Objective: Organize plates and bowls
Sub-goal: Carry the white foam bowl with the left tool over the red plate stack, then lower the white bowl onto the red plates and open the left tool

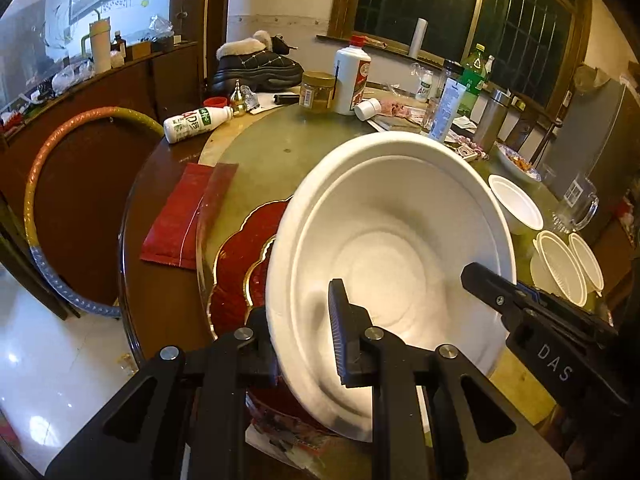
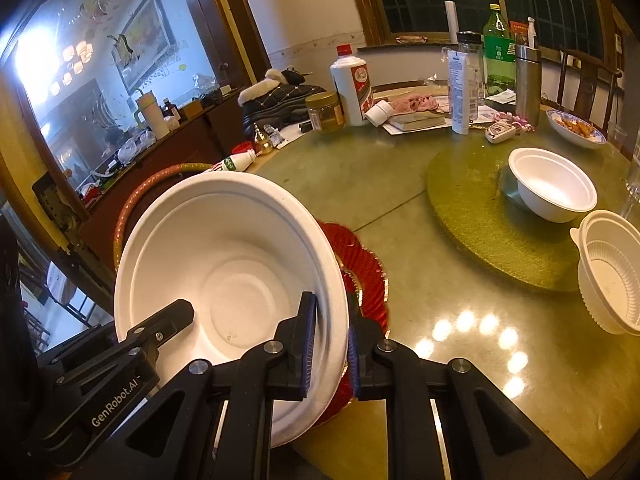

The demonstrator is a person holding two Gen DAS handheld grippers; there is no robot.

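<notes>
A large white bowl (image 1: pixel 392 248) (image 2: pixel 228 264) hangs tilted just above a red scalloped plate with a gold edge (image 1: pixel 236 272) (image 2: pixel 360 268). My left gripper (image 1: pixel 300 320) is shut on its left rim, one finger inside and one outside. My right gripper (image 2: pixel 330 340) is shut on the opposite rim. Each gripper shows in the other's view: the right gripper (image 1: pixel 492 284), the left gripper (image 2: pixel 168 320). A smaller white bowl (image 1: pixel 516 200) (image 2: pixel 556 188) sits on a green turntable (image 2: pixel 472 208). Ribbed plastic bowls (image 1: pixel 560 264) (image 2: pixel 612 276) stand at the right.
The round table's far side (image 2: pixel 360 168) is crowded with a white bottle (image 2: pixel 354 84), a jar (image 2: pixel 326 112), a green bottle (image 2: pixel 498 48), a flask (image 2: pixel 528 84) and a dish of food (image 2: pixel 576 128). A glass mug (image 1: pixel 576 204) stands right. A hoop (image 1: pixel 44 184) leans left.
</notes>
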